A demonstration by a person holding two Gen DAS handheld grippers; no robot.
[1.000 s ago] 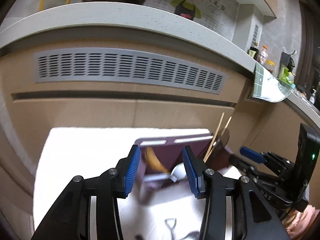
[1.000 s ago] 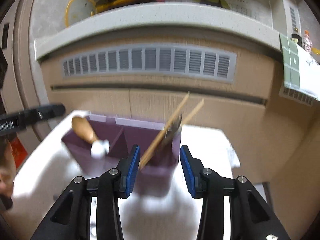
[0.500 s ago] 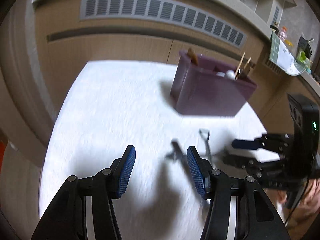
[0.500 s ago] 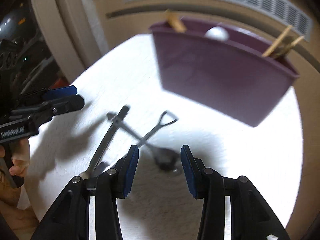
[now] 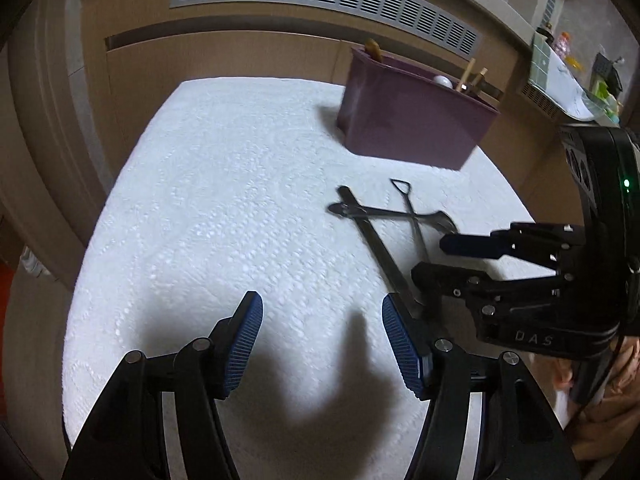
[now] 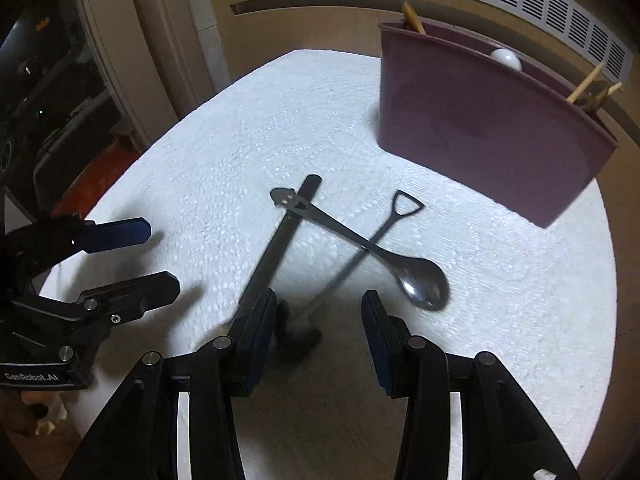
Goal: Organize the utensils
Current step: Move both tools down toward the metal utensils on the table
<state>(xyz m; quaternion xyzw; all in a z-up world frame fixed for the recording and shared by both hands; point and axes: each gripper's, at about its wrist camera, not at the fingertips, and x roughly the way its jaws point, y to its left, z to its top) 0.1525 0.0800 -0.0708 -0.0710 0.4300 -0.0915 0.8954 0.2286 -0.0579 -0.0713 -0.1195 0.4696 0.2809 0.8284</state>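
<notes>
White cloth (image 6: 520, 280): covered the table.
Purple caddy (image 6: 480, 128): stood at its far side, holding chopsticks (image 6: 588, 84).
Left gripper (image 5: 320, 344): jaws opening, nothing between.
Right gripper (image 6: 318, 340): spread, empty, above the utensils.
Spoon (image 6: 400, 264): crossed over two dark utensils.

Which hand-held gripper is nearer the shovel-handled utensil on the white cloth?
Right. The right hand-held gripper hovers directly over the lower end of the shovel-handled utensil, its open pads straddling it. The left hand-held gripper, its jaws opening and empty, sits off to the side over bare cloth.
</notes>
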